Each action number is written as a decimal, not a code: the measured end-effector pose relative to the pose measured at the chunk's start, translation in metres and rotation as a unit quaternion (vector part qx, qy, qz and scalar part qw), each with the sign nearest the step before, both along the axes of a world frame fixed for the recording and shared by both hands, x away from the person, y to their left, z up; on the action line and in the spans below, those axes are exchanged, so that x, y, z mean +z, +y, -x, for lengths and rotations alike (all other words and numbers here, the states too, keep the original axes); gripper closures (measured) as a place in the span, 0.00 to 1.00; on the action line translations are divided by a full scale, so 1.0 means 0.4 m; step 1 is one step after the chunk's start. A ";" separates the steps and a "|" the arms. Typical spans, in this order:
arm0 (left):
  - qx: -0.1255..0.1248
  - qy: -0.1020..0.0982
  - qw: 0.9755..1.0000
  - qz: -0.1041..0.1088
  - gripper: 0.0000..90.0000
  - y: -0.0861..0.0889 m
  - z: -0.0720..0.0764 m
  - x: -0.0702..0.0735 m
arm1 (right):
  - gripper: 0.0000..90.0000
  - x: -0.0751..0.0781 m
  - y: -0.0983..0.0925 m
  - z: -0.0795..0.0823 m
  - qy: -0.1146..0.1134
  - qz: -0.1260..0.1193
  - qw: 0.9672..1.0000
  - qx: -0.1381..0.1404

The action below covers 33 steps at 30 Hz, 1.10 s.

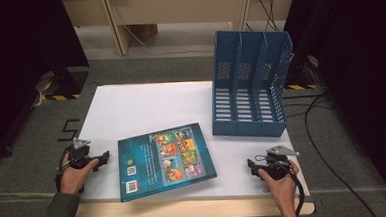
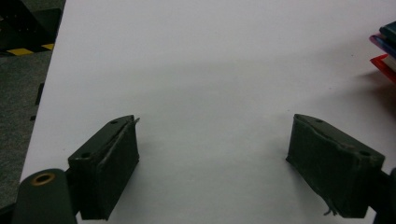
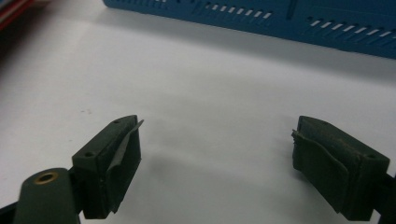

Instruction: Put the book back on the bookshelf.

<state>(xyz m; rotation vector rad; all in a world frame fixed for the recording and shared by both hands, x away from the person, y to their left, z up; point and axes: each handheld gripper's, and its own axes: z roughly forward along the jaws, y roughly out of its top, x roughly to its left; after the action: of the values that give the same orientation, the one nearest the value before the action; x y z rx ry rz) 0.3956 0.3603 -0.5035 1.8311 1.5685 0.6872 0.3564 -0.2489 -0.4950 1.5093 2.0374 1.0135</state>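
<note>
The book (image 1: 166,160) lies flat, back cover up, on the white table (image 1: 146,106) between both grippers, its long axis running left-right, tilted slightly. Left gripper (image 1: 102,159): jaws spread, empty. Right gripper (image 1: 252,166): jaws spread, empty, near the blue file rack (image 1: 250,85)
</note>
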 end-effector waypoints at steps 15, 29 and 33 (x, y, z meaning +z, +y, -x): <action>-0.017 -0.002 0.998 0.054 0.18 -0.011 0.056 0.036 | 0.30 0.050 0.080 0.048 -0.014 -0.037 0.997 0.071; -0.083 0.002 0.995 0.051 0.20 -0.083 0.119 0.059 | 0.31 0.071 0.190 0.079 -0.019 -0.076 0.987 0.138; -0.087 0.005 0.995 0.050 0.22 -0.084 0.122 0.062 | 0.31 0.072 0.214 0.086 -0.013 -0.083 0.984 0.154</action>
<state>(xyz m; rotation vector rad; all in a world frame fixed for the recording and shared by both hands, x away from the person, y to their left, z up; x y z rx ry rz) 0.3470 0.3266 -0.4786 1.8706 1.4043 0.5110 0.3222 -0.1633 -0.4663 1.2710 2.2631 1.3430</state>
